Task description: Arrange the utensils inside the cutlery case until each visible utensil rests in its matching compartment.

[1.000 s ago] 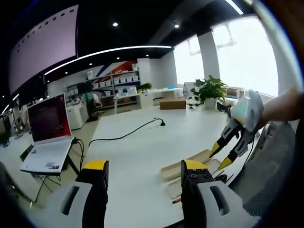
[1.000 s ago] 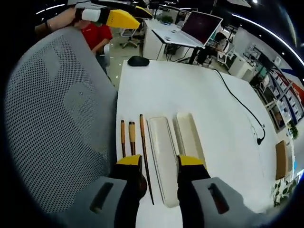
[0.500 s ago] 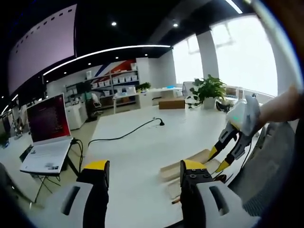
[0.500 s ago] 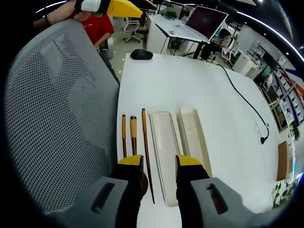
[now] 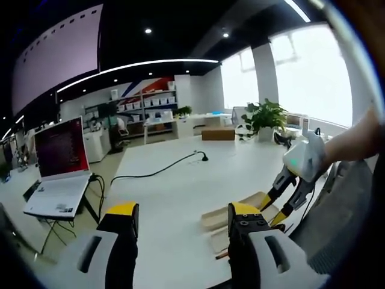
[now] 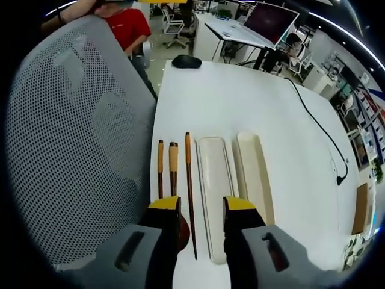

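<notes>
Yellow-tipped fingers [image 6: 162, 205] of the right gripper [image 6: 195, 206] sit spread apart with nothing between them, hovering over the near end of the utensil row on the white worktop [image 6: 271, 102]. Right past the fingertips, going left to right in the right gripper view: two short wooden-handled utensils [image 6: 160, 165] [image 6: 173, 164] lying side by side, then a long pair of dark chopsticks [image 6: 190, 192] with a wooden top end, all parallel and just beside each other near the worktop edge. The chopsticks' lower end runs down into the gap between the fingers; the short ones disappear behind the left-hand finger, so can't tell what their heads are. Next over are the two cream halves of the cutlery case [image 6: 214, 186] [image 6: 255, 174], long shallow trays lying parallel, nothing in them that I can see. So all the utensils are outside the case, just left of it.

A grey mesh chair back [image 6: 78, 138] sits against the worktop edge on the left. Farther up the worktop there's a black mouse [image 6: 186, 61] and a black cable [image 6: 319, 129].

In the left gripper view the left gripper [image 5: 183, 215] is up off the worktop, fingers [image 5: 123, 211] also parted and empty, with the case halves showing beyond its right-hand finger. Way back: a laptop [image 5: 59, 165] on a stand and a potted plant [image 5: 264, 117].
</notes>
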Demonstrator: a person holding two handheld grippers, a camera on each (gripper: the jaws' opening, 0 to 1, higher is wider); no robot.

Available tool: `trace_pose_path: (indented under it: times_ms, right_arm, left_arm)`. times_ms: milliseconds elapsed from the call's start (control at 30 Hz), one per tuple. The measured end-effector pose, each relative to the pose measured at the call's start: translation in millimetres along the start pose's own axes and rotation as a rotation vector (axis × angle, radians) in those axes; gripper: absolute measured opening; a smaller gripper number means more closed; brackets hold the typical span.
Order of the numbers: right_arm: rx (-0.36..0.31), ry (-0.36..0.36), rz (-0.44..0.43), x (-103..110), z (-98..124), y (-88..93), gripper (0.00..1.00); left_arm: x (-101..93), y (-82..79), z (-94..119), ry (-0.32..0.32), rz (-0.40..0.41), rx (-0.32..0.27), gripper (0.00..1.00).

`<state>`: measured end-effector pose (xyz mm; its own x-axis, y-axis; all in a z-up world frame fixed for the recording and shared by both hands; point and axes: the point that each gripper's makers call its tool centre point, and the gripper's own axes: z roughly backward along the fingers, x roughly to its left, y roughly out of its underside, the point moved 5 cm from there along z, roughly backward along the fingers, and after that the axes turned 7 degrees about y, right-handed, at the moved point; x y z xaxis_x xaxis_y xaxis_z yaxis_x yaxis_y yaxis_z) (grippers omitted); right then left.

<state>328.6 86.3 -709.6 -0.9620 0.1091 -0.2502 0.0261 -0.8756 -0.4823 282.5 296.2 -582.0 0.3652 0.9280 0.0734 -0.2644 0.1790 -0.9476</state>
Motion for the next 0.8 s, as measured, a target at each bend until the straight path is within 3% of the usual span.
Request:
trace_pose_path:
  times_ms: [200, 467, 533, 800]
  right_arm:
    - [0.031, -0.046, 0.038, 8, -6, 6.0, 0.25]
    - [0.065, -0.058, 0.023, 7, -14, 14.0, 0.20]
    - [0.072, -0.066, 0.059, 9, -14, 14.9, 0.20]
    - [0.079, -0.090, 0.036, 12, -18, 16.3, 0.17]
  left_arm:
    - [-0.3, 0.4, 0, 0.003, -0.002, 0.002, 0.61]
    - [-0.7, 0.5, 0, 0.005, 0.000, 0.002, 0.61]
    - [-1.1, 1.1, -1, 0.007, -0.005, 0.007, 0.61]
    - [-1.3, 2.1, -1, 0.007, -0.010, 0.013, 0.60]
